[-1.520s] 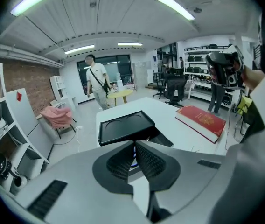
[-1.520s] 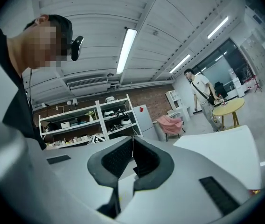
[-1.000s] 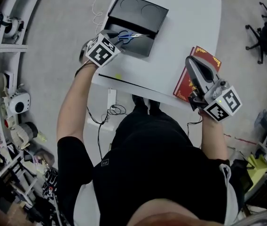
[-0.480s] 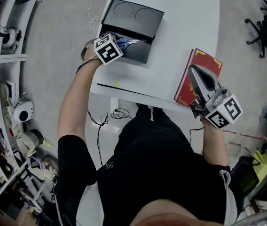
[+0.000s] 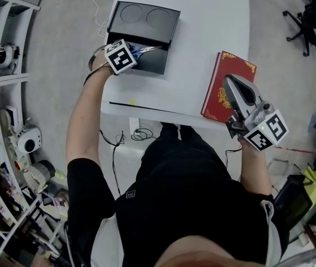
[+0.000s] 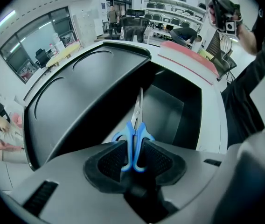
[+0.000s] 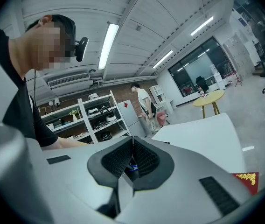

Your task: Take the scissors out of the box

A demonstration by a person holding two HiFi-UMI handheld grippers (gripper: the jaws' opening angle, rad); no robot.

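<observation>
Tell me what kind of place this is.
Likely a robotics lab or workshop: open shelves crowded with devices, trailing cables, and an office chair near a white work table.

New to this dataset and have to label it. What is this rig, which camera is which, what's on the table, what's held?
No robot here: a person holds a two-jaw tool in each hand. The head view comes from a camera on the person's head, looking steeply down; the two gripper views come from cameras riding on each tool, looking along its jaws. On the white table are an open black box and a red book. Blue-handled scissors lie in the box. The left tool points down into the box; its jaws have just been closing, with the scissors' handles between them, but the pads do not seem to clamp yet. The right tool hangs by the book, jaws together, nothing in them.
</observation>
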